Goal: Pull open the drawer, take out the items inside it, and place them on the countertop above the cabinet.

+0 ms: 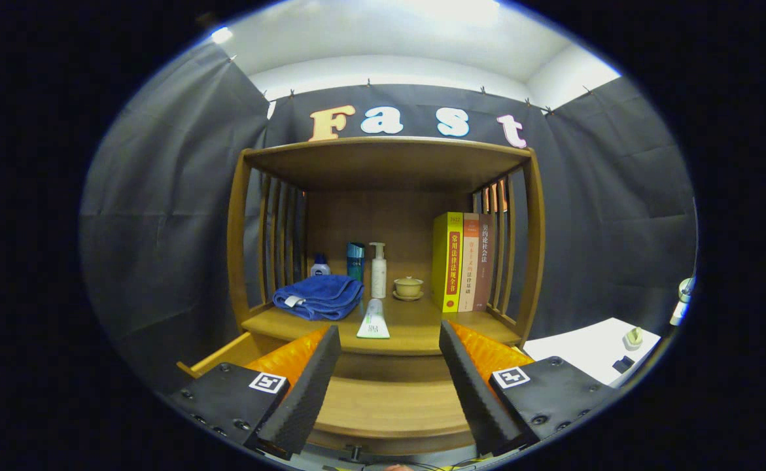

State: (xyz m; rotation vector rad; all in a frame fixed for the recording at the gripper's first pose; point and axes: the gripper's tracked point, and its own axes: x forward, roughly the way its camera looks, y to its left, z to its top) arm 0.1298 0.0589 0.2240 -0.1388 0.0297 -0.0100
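The wooden cabinet's drawer (389, 409) stands pulled out below me, and its bare floor shows between my fingers. My gripper (389, 333) hovers over the drawer, open, with nothing held between its fingers. Just beyond the fingertips a white and green tube (373, 322) lies on the countertop (422, 327), near its front edge. Farther back on the countertop are a folded blue towel (319, 296), a small white-and-blue bottle (320, 265), a teal can (355, 260), a white pump bottle (378, 270) and a lidded tea cup (408, 286) on a saucer.
Three upright books (464, 260) stand at the countertop's right side against the slatted wall. A shelf board (389, 152) roofs the countertop. A white table (592, 350) with small items lies to the right of the cabinet. The drawer knob (354, 451) sits near me.
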